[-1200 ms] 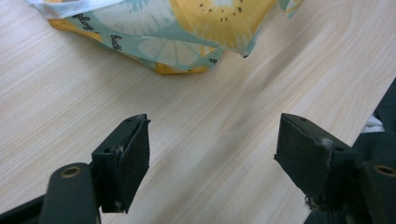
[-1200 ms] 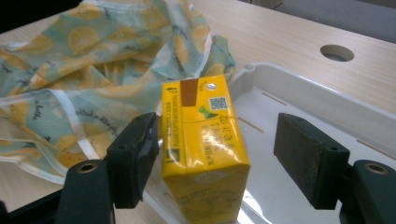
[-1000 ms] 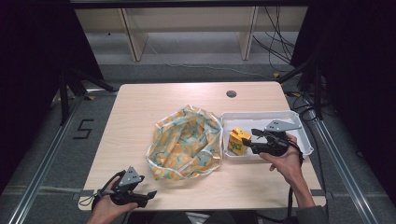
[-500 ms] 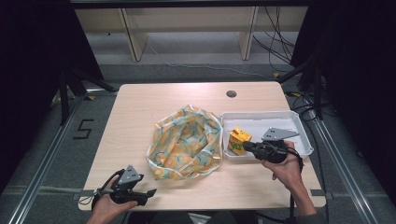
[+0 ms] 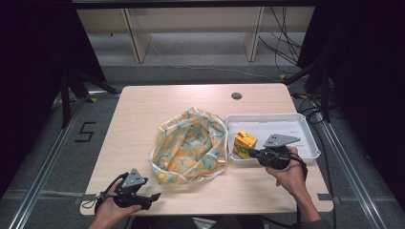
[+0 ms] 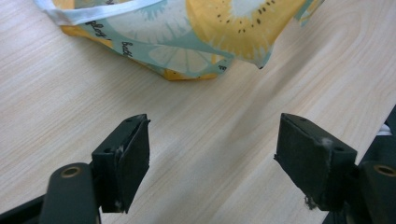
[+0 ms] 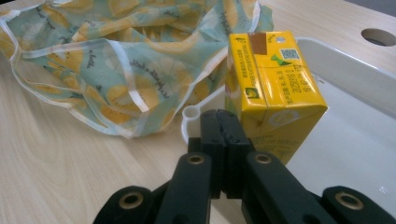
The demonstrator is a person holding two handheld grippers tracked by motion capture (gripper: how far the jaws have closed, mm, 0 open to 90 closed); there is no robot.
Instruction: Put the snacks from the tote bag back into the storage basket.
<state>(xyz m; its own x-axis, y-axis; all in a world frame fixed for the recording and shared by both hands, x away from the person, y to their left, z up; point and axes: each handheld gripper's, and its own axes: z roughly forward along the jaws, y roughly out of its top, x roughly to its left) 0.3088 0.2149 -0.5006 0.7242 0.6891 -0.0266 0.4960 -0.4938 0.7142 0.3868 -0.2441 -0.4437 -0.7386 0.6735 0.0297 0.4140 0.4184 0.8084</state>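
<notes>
Pale wooden table [image 5: 143,124]: yellow juice carton [image 5: 244,143] stands in the white plastic tray [image 5: 305,138]; right gripper [image 5: 251,152] has just pinched together, empty, beside it, so reopen around the carton; left gripper [image 5: 154,196] rests agape near the lemon-print fabric bag [image 5: 191,148]

this looks like a lab or a test room made for recording. a pale wooden tabletop [image 5: 157,114] with a round cable hole [image 5: 236,96] stands on grey carpet floor [image 5: 191,57], between dark black curtains [image 5: 33,52]. metal rails [image 5: 45,176] run along the floor, a black number five [image 5: 86,131] is marked on it, and loose black cables [image 5: 282,38] lie behind, near plain wooden furniture legs [image 5: 136,36].
</notes>
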